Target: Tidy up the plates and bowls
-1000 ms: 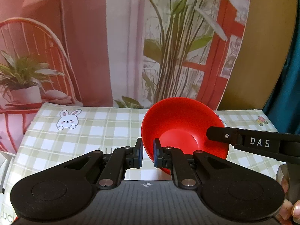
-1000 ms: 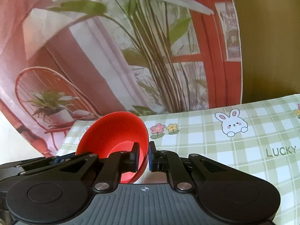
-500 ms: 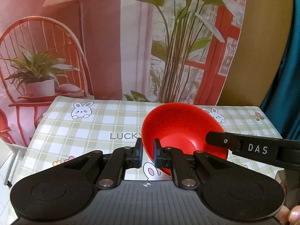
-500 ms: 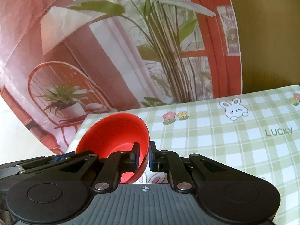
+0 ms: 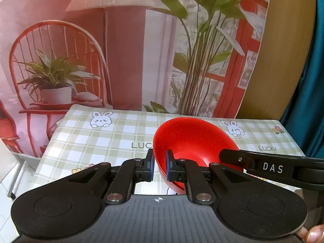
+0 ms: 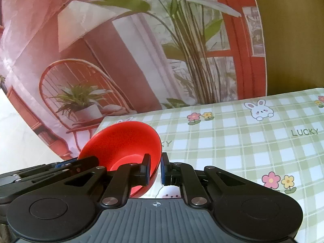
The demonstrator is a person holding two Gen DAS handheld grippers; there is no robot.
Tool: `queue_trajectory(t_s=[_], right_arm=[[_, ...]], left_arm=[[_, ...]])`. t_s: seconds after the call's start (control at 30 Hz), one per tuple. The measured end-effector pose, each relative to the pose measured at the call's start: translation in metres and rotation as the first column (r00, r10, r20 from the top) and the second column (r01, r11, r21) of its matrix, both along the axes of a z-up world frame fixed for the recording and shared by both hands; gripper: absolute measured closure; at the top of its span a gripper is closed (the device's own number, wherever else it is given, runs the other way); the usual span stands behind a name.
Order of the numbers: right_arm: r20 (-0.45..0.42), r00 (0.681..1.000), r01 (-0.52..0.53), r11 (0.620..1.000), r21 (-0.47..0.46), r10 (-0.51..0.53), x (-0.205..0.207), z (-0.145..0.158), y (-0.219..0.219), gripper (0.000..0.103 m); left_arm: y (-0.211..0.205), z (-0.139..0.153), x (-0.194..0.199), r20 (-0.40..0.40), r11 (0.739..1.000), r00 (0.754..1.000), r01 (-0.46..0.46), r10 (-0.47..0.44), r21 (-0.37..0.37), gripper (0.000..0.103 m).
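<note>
A red bowl (image 5: 194, 139) is held between both grippers above a green checked tablecloth. My left gripper (image 5: 159, 167) is shut on the bowl's left rim, with one pad inside and one outside. My right gripper (image 6: 155, 170) is shut on the bowl's (image 6: 123, 141) right rim in the same way. The right gripper's black arm marked DAS (image 5: 271, 167) shows at the right of the left wrist view. The bowl is tilted and its base is off the table.
The table (image 6: 253, 141) carries a checked cloth with rabbits, flowers and the word LUCKY. A printed backdrop of a chair and plants (image 5: 141, 50) hangs behind its far edge. The table's left edge (image 5: 50, 141) drops to a pale floor.
Both grippers have moved with the bowl lower and toward the table, so more of the cloth shows. The grip on the bowl has not changed.
</note>
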State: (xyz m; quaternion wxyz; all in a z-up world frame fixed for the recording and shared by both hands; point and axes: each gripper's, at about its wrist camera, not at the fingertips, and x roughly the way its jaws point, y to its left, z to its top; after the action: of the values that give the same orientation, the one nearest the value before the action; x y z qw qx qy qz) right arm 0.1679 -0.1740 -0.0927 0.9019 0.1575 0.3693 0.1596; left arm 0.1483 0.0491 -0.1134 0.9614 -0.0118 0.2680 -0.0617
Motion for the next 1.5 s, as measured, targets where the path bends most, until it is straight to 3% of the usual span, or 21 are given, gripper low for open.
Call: queue_trajectory(t_s=[0.7, 1.5], right_arm=[[0.009, 0.996, -0.088, 0.996, -0.004, 0.088, -0.023, 0.009, 0.058, 0.093], [-0.056, 0.971, -0.236, 0.97, -0.054, 0.233, -0.024, -0.016, 0.144, 0.093]], left_arm=[[0.052, 0.007, -0.039, 0.019, 0.996, 0.997, -0.07, 0.071, -0.049, 0.091], [0.121, -0.022, -0.067, -0.023, 0.975, 0.982, -0.189, 0.188, -0.12, 0.09]])
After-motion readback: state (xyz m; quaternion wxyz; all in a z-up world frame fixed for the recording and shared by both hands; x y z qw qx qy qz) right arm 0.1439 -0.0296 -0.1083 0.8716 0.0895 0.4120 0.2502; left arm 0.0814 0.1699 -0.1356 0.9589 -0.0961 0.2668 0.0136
